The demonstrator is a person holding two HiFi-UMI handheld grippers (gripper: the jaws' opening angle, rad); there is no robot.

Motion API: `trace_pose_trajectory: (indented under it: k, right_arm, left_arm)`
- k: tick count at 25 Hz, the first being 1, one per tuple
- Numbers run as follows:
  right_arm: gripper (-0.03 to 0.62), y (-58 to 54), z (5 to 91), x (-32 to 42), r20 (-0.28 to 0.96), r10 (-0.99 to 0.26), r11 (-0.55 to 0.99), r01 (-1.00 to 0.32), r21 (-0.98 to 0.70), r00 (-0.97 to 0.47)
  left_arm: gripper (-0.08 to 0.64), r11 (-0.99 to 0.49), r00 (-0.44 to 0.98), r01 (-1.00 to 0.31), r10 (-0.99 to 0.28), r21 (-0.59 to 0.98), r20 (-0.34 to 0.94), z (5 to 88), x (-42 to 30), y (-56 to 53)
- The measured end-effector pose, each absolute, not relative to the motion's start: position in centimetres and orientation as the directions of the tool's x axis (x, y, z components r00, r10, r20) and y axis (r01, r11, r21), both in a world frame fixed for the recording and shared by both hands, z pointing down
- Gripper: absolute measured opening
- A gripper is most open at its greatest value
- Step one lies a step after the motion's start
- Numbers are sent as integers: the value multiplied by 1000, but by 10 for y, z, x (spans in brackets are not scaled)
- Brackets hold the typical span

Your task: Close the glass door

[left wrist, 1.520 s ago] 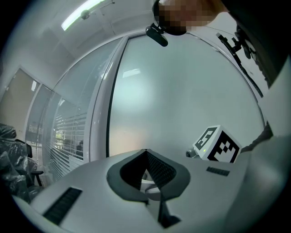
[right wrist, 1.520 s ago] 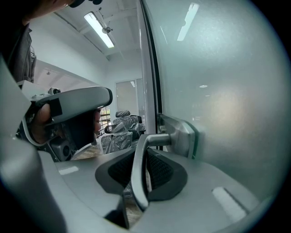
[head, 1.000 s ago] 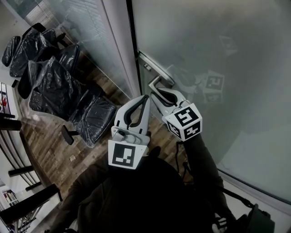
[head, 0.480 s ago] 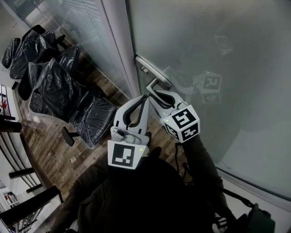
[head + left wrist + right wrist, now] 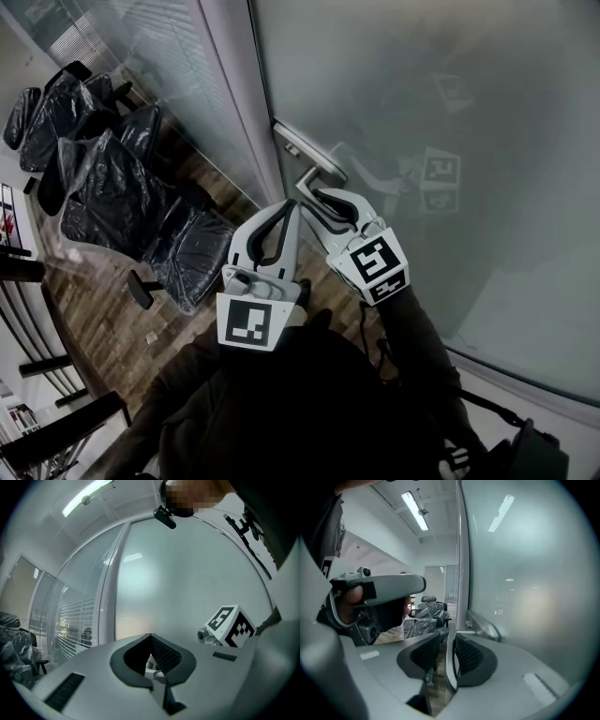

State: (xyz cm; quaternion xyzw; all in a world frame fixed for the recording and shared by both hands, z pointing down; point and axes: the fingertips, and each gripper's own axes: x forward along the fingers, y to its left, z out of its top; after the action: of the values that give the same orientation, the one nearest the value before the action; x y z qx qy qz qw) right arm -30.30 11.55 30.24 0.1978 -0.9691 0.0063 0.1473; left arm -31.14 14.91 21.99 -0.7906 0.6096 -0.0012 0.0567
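Note:
The frosted glass door (image 5: 422,94) fills the right side, with a silver lever handle (image 5: 314,172) on a long backplate near its left edge. My right gripper (image 5: 319,194) reaches onto that lever. In the right gripper view the lever (image 5: 449,667) runs between the dark pads of the right gripper (image 5: 447,637). Its jaws have just been opening, and a gap shows between the left pad and the lever. My left gripper (image 5: 291,208) hangs just left of the handle with its tips together and nothing held. In its own view the left gripper (image 5: 150,635) faces the door (image 5: 187,583).
A grey door frame post (image 5: 239,94) stands left of the door, beside a glass partition with blinds (image 5: 178,66). Several black chairs wrapped in plastic (image 5: 103,178) sit on the wood floor (image 5: 112,309) at the left. My dark sleeves fill the bottom of the head view.
The right gripper has risen slightly and rolled at the handle, and its jaws stand wider than before. The left gripper has stayed in place.

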Motion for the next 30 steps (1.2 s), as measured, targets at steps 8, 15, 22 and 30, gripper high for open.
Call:
trace_pose_trajectory:
  k: [8,15,22,30]
  right_arm:
    - [2,120,238,-280,92,-455,890,-451,67,-886]
    - [2,116,211,-260,-1,-520,854,-520,-16,-854]
    - [2,118,213,-259,9,-520,854,-520,-12,-854]
    - [0,116,213,-251,25,-520,854,-520,-11,-854]
  left_arm:
    - [-3,-208,216,-974,-973,-94,-83,217,-325,146]
    - [-3,-225,234,-969,-967,-100,-99,205,-316,141]
    - [-3,-244,254,-965,-962,-98,-104,208,-304,136]
    - [-3,-253,261,-962,-962,-104,-76,211,-293,134]
